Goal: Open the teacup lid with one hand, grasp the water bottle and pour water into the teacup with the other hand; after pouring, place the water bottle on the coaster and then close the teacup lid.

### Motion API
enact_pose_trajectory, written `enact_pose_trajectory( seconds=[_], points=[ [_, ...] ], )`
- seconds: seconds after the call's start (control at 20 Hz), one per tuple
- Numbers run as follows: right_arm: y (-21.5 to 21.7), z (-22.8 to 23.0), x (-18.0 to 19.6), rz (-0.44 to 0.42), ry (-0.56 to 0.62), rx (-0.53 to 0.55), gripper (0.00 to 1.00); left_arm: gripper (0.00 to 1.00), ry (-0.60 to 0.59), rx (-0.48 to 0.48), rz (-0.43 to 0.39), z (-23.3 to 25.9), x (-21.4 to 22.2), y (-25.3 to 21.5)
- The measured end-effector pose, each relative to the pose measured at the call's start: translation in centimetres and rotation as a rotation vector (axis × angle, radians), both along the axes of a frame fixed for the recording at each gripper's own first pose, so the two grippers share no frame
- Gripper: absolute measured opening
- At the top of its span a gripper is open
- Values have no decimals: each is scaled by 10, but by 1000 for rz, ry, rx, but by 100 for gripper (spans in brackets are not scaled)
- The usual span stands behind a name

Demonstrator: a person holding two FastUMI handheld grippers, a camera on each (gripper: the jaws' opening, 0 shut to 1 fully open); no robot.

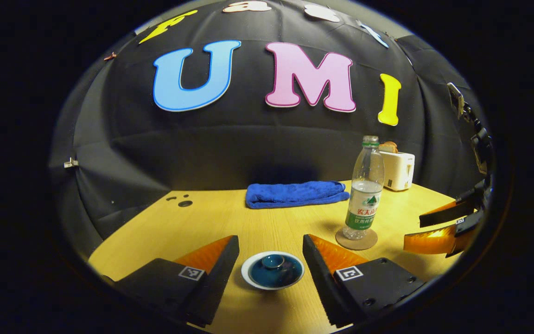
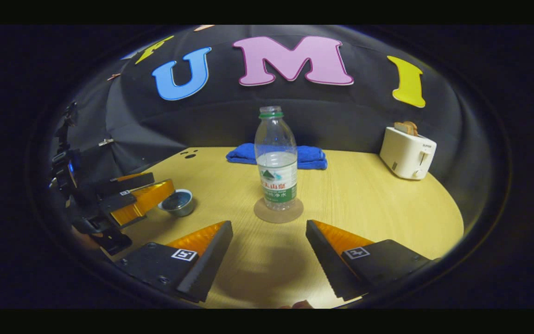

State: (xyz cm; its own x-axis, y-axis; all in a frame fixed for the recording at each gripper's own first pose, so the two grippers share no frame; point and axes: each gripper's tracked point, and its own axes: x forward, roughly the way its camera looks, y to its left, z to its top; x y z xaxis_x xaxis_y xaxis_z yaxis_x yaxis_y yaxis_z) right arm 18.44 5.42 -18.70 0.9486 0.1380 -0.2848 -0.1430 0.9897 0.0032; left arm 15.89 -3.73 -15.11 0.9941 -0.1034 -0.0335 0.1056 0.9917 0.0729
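A small teacup (image 1: pixel 272 270) with a dark blue knobbed lid on it sits on the wooden table, low between the fingers of my left gripper (image 1: pixel 270 241), which is open and not touching it. A clear water bottle (image 1: pixel 365 195) with a green label stands upright on a round cork coaster (image 1: pixel 356 239). In the right gripper view the bottle (image 2: pixel 276 157) and coaster (image 2: pixel 278 211) are straight ahead of my open right gripper (image 2: pixel 269 226), a short gap away. The teacup (image 2: pixel 179 202) lies to the left there, beside the left gripper (image 2: pixel 162 182).
A folded blue towel (image 1: pixel 295 193) lies at the back of the table (image 2: pixel 378 208). A white toaster (image 2: pixel 407 153) holding bread stands at the back right. The right gripper (image 1: pixel 413 230) hangs at the right edge of the left gripper view.
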Motion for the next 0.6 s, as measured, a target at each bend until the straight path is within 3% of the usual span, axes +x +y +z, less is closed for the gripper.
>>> enact_pose_trajectory(
  seconds=[0.15,0.45,0.6],
  points=[
    [-5,36,-10,11,-31,-6,98,98,-16,-27,23,41,-27,-2],
    [-20,107,-42,26,-96,-5,98,98,-69,-43,110,126,-81,5],
    [-28,140,-59,36,-150,-5,98,98,-122,-35,217,160,-103,21]
  ],
)
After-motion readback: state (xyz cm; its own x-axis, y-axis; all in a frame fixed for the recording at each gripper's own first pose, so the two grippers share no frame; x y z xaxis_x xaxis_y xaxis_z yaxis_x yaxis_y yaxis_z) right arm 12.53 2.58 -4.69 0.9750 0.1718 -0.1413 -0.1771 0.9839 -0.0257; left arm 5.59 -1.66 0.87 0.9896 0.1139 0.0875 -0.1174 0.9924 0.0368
